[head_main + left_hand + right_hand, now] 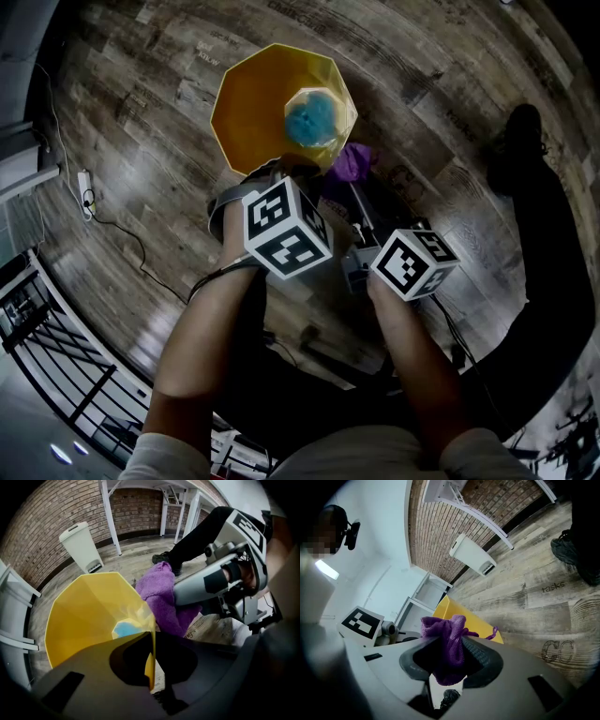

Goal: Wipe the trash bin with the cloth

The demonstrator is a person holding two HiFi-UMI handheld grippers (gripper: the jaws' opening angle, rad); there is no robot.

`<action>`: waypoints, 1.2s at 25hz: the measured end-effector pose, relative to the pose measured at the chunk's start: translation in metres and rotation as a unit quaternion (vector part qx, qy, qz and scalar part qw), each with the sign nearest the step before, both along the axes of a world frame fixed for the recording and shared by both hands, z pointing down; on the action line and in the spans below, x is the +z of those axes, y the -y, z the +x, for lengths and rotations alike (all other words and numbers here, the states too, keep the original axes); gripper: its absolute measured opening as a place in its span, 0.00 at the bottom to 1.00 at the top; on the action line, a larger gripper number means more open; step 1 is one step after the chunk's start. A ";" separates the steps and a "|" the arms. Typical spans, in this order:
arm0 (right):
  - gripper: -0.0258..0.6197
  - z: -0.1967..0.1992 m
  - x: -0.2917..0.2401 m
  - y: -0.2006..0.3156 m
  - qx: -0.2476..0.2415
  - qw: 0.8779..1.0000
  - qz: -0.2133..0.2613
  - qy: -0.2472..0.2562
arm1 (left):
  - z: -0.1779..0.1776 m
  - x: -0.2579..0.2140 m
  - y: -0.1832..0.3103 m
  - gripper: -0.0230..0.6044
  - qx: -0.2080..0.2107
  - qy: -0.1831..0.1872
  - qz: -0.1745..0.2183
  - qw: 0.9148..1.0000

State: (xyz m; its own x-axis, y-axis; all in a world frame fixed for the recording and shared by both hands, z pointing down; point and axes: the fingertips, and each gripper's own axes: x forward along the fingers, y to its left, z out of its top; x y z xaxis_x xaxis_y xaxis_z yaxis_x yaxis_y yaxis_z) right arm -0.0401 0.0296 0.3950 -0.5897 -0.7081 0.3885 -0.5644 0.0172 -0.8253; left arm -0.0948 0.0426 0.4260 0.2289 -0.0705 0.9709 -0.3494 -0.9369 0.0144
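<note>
the yellow trash bin (251, 108) stands on the wooden floor (150, 197), its near rim running edge-on between the jaws of the left gripper (152, 667). the purple cloth (446, 641) hangs bunched just outside that rim, between the jaws of the right gripper (446, 667). a blue patch (311, 119) at the bin's bottom is too blurred to name. the left jaws stand narrow, clamped on the bin's rim; the right jaws pinch the cloth.
</note>
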 end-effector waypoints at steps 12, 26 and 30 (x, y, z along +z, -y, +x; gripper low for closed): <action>0.24 0.013 0.004 -0.008 0.031 0.999 -0.023 -0.035 | 0.002 0.000 -0.001 0.06 -0.003 -0.004 -0.007 1.000; 0.24 0.005 0.053 0.002 -0.002 0.996 -0.065 -0.057 | 0.002 0.001 0.000 0.06 -0.005 -0.001 -0.006 1.000; 0.24 0.006 0.070 0.007 -0.006 0.995 -0.073 -0.066 | 0.002 0.000 0.000 0.06 -0.007 -0.001 -0.007 1.000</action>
